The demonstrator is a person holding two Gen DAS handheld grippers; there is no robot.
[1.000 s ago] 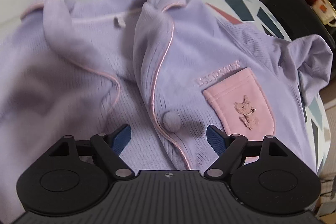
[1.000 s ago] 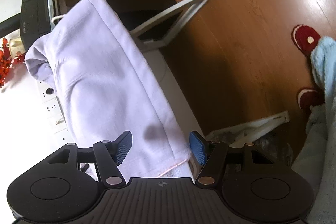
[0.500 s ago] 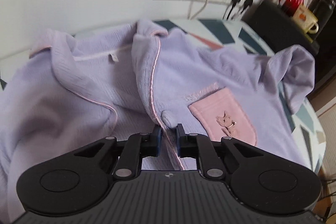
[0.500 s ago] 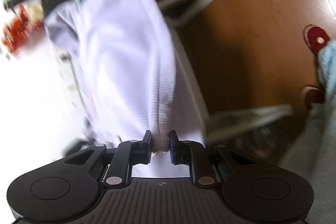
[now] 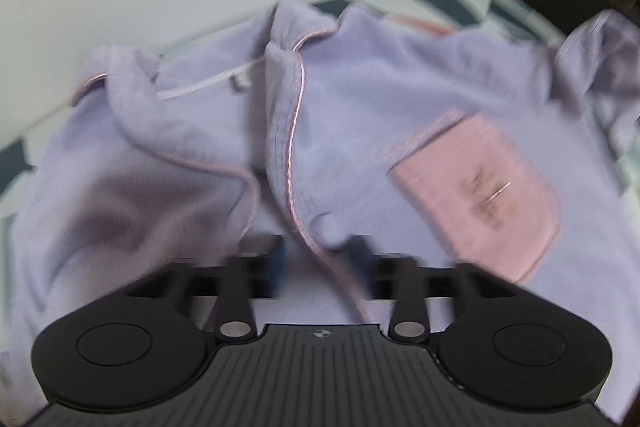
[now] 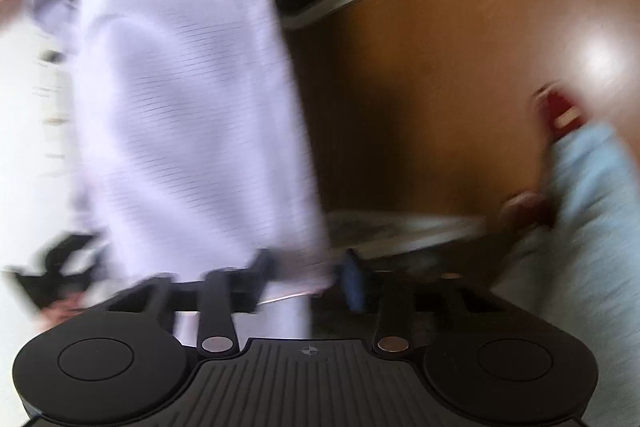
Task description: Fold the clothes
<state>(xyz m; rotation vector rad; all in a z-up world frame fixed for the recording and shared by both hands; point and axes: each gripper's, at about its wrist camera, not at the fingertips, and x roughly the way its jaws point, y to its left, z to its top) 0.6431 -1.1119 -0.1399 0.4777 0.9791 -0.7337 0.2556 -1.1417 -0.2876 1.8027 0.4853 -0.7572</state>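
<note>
Left fingers (image 5: 320, 259) just opened, astride pajama top (image 5: 400, 99) placket | right fingers (image 6: 308, 275) just opened, hem between

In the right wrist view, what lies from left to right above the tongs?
White wall → hanging lilac garment → wooden floor → red slipper → pale blue fabric.

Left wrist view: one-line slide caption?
Open left gripper just released the lilac pajama top at its pink-piped placket.
</note>
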